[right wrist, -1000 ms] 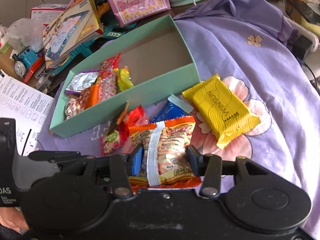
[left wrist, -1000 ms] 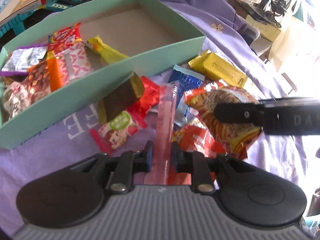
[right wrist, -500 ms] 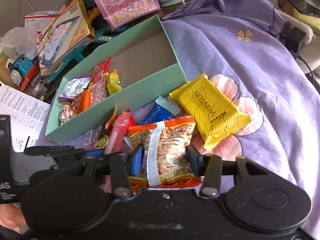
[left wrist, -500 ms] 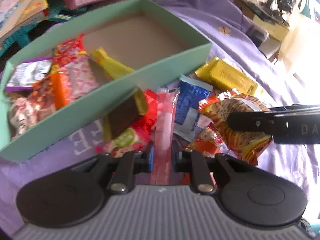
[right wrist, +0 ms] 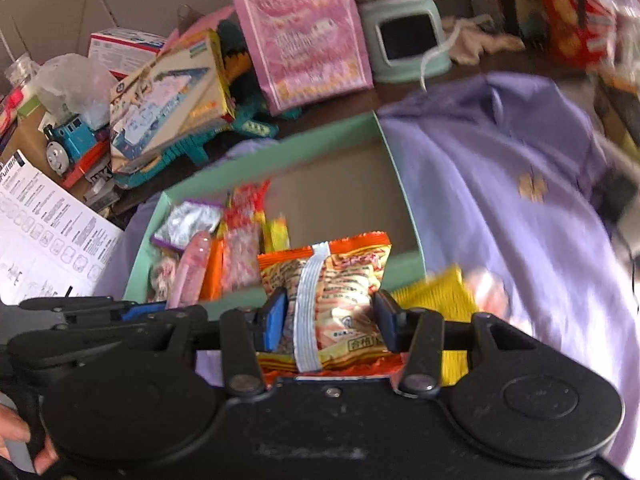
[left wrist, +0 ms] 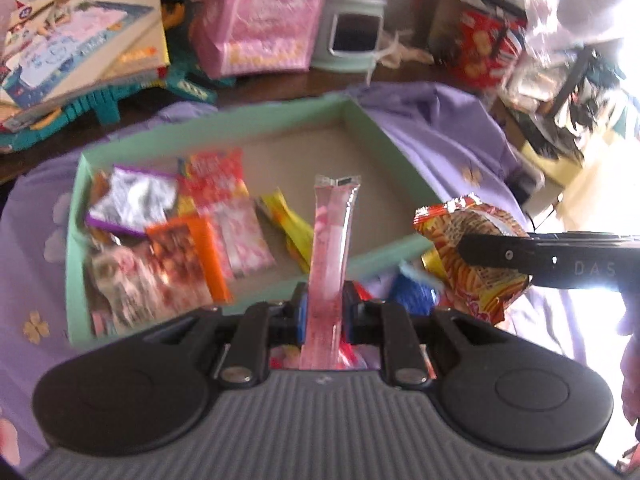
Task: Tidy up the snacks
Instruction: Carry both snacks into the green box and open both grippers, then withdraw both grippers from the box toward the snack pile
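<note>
- On the purple cloth [right wrist: 500, 208]: a green box [left wrist: 384, 136] sits as the drop point. Its left half is packed with wrappers, its right half is bare cardboard, so that is likely where the next snacks go.
- Yellow packet [right wrist: 436, 292] lies on the cloth just outside the box's near wall, not yet sorted.
- Right gripper [right wrist: 330, 318]: pinching an orange snack bag [right wrist: 340, 280] across its middle, with the bag lifted near the box's near wall, probably for a drop inside.
- Left gripper [left wrist: 324, 312]: pressed onto a pink stick packet [left wrist: 332, 240] at its lower end. The packet stands upright, its top over the box interior, so release looks close.
</note>
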The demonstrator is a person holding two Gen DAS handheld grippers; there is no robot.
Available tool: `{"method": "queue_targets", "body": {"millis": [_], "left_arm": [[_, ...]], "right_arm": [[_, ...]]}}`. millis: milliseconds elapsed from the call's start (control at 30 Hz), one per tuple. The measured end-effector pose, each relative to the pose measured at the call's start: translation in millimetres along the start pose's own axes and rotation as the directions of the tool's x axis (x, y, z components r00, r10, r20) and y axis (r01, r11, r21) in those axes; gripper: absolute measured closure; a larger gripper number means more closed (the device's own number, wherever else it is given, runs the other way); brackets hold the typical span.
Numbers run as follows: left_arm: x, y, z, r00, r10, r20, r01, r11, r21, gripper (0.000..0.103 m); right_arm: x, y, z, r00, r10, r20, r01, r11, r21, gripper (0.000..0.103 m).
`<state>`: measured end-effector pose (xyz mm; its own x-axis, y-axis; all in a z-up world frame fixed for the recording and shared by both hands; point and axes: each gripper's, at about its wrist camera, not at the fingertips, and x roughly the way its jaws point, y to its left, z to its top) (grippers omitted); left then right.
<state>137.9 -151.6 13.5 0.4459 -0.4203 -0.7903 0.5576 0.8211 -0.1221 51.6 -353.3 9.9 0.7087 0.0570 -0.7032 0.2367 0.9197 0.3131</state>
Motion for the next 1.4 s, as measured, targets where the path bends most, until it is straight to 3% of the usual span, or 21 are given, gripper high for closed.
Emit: {"method": "queue_targets", "body": {"millis": [200,467,733,767,800,833,900,967,1033,1233,1400], "left_arm": [[31,17,50,1.0,0.008,0.006,-0.008,1.0,-0.019,0.087],[94,35,111,1.0,-0.002,0.0,0.002,0.998,-0.064,0.087],[153,39,136,0.999,0.008,-0.048,-0.012,0.995,-0.099,0.083],[158,39,137,0.998,0.016,-0.054,-0.021,0.994,-0.103,0.08],[161,40,137,0.998,0.035,-0.056,-0.041,0.994,-0.106,0.068],[162,41,138,0.997,0.052,-0.056,-0.057,0.993,-0.103,0.037],[161,42,136,0.996,0.082,-0.042,-0.086,0.991,-0.101,0.002],[154,41,135,0.993,0.118,-0.014,-0.119,0.989,-0.087,0.001],[151,40,134,0.994,0.108,-0.028,-0.109,0.991,-0.079,0.001],[117,33,123,0.991,0.132,0.001,-0.132,0.99,-0.044,0.0],[79,32,100,0.994,0.105,0.034,-0.104,0.993,-0.048,0.0]], "right_arm": [[36,11,51,0.999,-0.036,0.024,0.037,0.998,-0.051,0.057],[118,12,111,0.998,-0.056,0.012,0.057,0.995,-0.087,0.057],[174,4,130,0.998,-0.058,-0.013,0.057,0.992,-0.114,0.054],[178,2,132,0.998,-0.058,-0.018,0.056,0.993,-0.108,0.047],[181,1,134,0.998,-0.057,-0.015,0.056,0.993,-0.1,0.043],[179,0,134,0.998,-0.059,-0.005,0.058,0.994,-0.096,0.038],[174,-2,135,0.999,-0.05,0.014,0.051,0.995,-0.088,0.011],[165,-2,133,0.998,-0.049,0.041,0.053,0.995,-0.088,0.005],[159,-1,133,0.998,-0.047,0.047,0.051,0.995,-0.082,0.0],[129,3,121,0.997,-0.064,0.047,0.068,0.995,-0.077,0.0],[95,2,103,0.996,-0.071,0.054,0.074,0.995,-0.062,0.0]]}}
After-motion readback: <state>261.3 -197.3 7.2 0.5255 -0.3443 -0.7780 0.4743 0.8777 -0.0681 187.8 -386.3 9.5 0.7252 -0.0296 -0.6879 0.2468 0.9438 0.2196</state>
